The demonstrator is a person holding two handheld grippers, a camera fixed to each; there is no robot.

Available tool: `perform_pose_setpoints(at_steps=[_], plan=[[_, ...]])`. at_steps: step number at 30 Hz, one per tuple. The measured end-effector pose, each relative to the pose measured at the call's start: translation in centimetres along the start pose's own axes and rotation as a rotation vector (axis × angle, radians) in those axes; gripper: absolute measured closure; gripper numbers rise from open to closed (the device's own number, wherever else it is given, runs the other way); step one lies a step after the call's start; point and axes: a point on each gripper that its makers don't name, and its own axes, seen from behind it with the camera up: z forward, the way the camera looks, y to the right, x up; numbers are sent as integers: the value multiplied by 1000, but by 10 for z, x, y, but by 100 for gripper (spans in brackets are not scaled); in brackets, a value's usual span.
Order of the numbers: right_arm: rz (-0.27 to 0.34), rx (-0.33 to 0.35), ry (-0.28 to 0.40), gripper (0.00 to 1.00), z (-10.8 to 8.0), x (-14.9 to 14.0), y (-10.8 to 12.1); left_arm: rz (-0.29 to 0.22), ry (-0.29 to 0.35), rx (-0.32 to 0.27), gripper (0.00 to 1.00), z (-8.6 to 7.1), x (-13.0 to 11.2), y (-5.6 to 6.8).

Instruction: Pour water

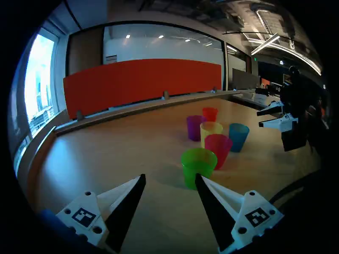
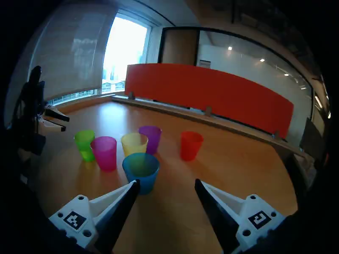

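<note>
Several translucent plastic cups stand grouped on a wooden table [image 1: 127, 144]. In the left gripper view a green cup [image 1: 198, 166] is nearest, just beyond my open left gripper [image 1: 170, 182]; behind it stand a pink cup [image 1: 218, 150], a yellow cup [image 1: 210, 131], a purple cup [image 1: 195, 127], a blue cup [image 1: 238, 136] and a red cup [image 1: 209, 114]. The right gripper [image 1: 275, 116] hovers open at the far right. In the right gripper view my right gripper [image 2: 166, 186] is open, with the blue cup [image 2: 141, 170] just ahead of its left finger. The left gripper [image 2: 53, 118] appears at the left edge.
A long orange partition [image 1: 140, 82] runs along the table's far side, with glass walls behind it. Large windows [image 2: 123, 55] lie beyond the table. Open tabletop spreads left of the cups in the left gripper view and right of the red cup [image 2: 190, 145] in the right gripper view.
</note>
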Motion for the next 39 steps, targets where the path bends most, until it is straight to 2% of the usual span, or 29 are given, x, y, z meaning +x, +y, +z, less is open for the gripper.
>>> perform_pose_setpoints(at_steps=[6, 18, 21, 26, 30, 39], plan=[[26, -78, 64, 0, -6, 16, 18, -9, 76, 104, 14, -11, 18, -27], [31, -285, 291, 0, -16, 71, 60, -14, 232, 310, 14, -29, 55, -78], [26, -333, 334, 0, -17, 82, 68, -35, 277, 339, 14, -33, 66, -85], [8, -390, 390, 0, -16, 96, 74, -102, 334, 363, 14, -33, 74, -94], [34, -407, 406, 0, -11, 98, 76, -142, 365, 375, 14, -32, 77, -100], [120, -420, 416, 0, -12, 96, 85, -136, 380, 405, 14, -23, 73, -103]])
